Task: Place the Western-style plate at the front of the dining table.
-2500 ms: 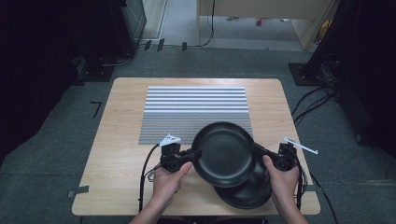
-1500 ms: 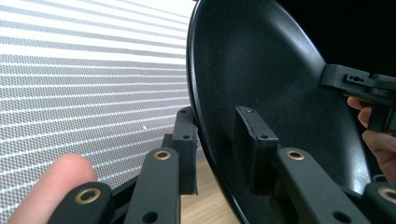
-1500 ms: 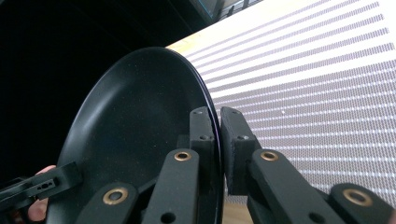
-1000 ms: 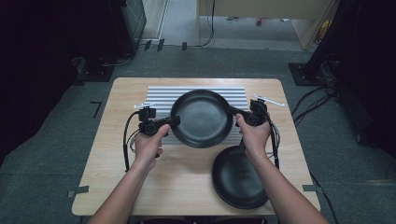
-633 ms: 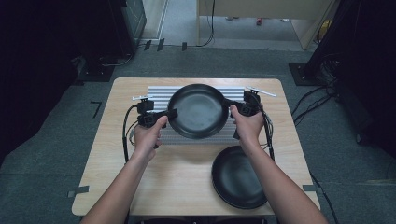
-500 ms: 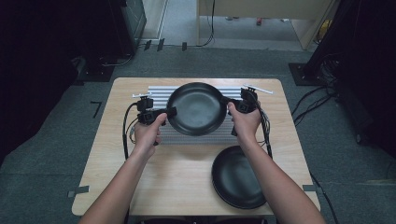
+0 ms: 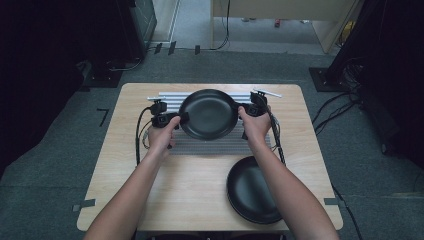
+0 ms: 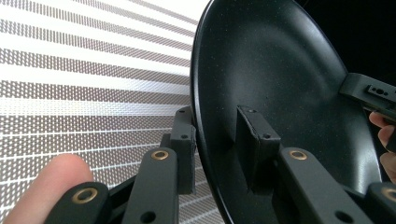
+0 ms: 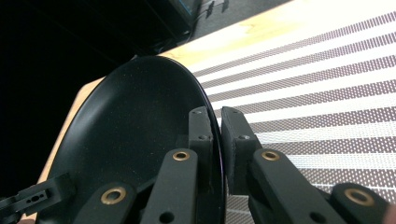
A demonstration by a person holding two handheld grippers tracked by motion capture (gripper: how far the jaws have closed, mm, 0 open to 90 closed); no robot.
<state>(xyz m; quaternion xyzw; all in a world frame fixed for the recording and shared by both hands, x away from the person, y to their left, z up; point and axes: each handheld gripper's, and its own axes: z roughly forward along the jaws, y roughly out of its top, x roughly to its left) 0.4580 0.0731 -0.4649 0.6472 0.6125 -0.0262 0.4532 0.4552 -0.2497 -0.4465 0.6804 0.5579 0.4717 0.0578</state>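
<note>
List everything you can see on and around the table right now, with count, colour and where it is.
Held plate: one, black, over the far middle of the striped mat, gripped at its left and right rims.
Second plate: one, black, on the table's near right part.
Striped mat: one, grey and white, on the far half of the table.
Table: one, light wood, centre of the high view.
Floor: grey carpet around the table, with cables along the far and right sides.
Left hand-held gripper: one, black, jaws shut on the held plate's left rim.
Right hand-held gripper: one, black, jaws shut on its right rim.
Forearms: two, bare, coming in from the near edge.
</note>
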